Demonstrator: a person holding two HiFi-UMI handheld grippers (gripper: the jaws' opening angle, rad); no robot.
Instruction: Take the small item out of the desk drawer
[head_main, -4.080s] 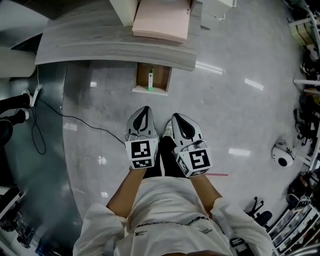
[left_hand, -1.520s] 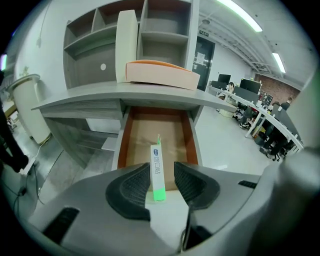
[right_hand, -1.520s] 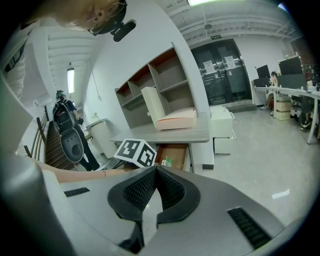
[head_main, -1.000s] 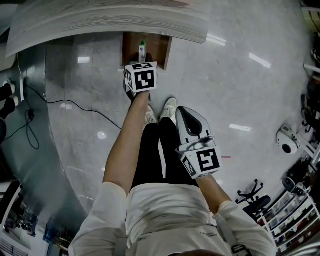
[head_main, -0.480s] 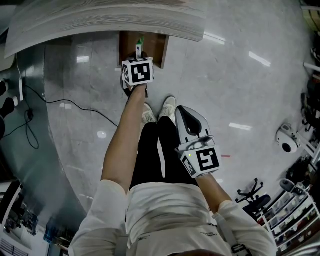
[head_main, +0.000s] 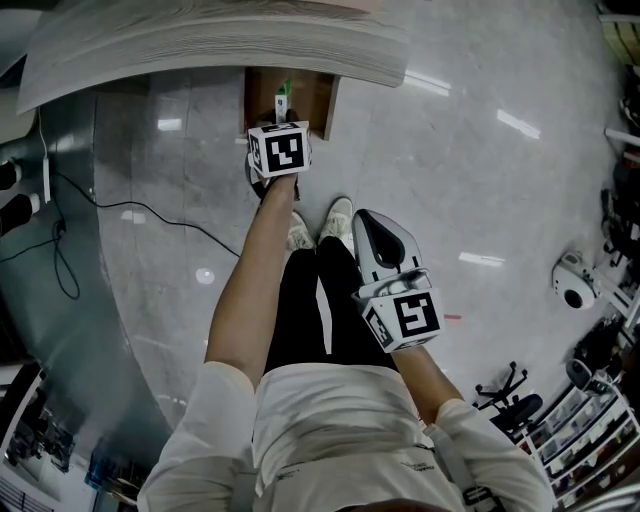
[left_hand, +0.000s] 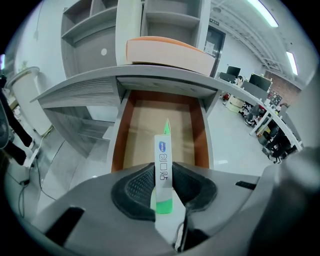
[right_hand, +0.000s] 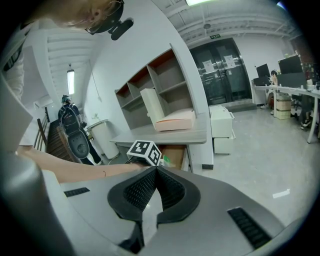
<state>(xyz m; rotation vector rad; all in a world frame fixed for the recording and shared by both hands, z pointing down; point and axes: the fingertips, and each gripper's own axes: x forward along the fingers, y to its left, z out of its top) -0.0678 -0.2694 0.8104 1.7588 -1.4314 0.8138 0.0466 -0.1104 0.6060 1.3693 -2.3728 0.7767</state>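
Note:
A slim white tube with a green end (left_hand: 162, 150) is pinched between the pads of my left gripper (left_hand: 163, 170), which is shut on it. Its far tip points into the open brown drawer (left_hand: 120, 135) under the grey desk (left_hand: 80, 92). In the head view the left gripper (head_main: 280, 125) reaches out to the drawer (head_main: 318, 95), with the tube (head_main: 284, 97) showing just past its marker cube. My right gripper (head_main: 376, 228) hangs back near the person's legs, shut and holding nothing. In the right gripper view its pads (right_hand: 170, 187) meet at the tips.
A pink-topped box (left_hand: 170, 50) and shelves stand on the desk (head_main: 200, 45). A black cable (head_main: 130, 215) runs over the floor at the left. The person's white shoes (head_main: 320, 225) are below the drawer. A small white robot-like device (head_main: 575, 280) sits at the right.
Four seconds ago both grippers hung near the body and the tube lay in the drawer. Now the left gripper is at the drawer with the tube in its jaws; it has barely moved in the last second.

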